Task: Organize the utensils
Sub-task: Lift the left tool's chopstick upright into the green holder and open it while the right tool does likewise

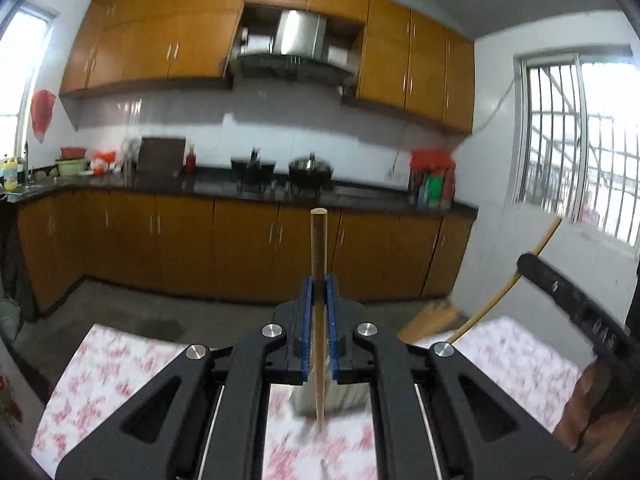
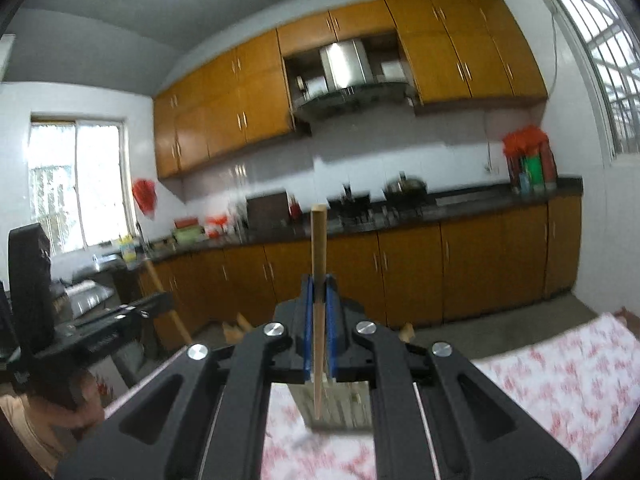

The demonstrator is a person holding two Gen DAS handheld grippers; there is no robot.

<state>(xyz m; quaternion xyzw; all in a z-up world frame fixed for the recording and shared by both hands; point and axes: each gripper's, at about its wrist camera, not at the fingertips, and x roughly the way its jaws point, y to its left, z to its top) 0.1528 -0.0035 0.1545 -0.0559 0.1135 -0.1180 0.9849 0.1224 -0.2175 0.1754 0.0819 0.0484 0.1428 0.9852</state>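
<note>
The left gripper point(image 1: 319, 288) and right gripper point(image 2: 319, 288) each pinch an upright chopstick point(image 1: 319, 248) point(image 2: 319, 240) above the floral tablecloth point(image 1: 112, 364). A grey holder point(image 1: 344, 398) point(image 2: 340, 404) stands directly below both. The right gripper's body point(image 1: 576, 304) crowds the left one's right flank; cloth elsewhere lies open.

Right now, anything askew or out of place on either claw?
Nothing spilled or damaged. Each claw is shut on a single wooden chopstick: left claw holds one chopstick, right claw another. Both sticks run lengthwise between the blue pads, over a grey holder on the floral tablecloth. Frames are motion-blurred.
</note>
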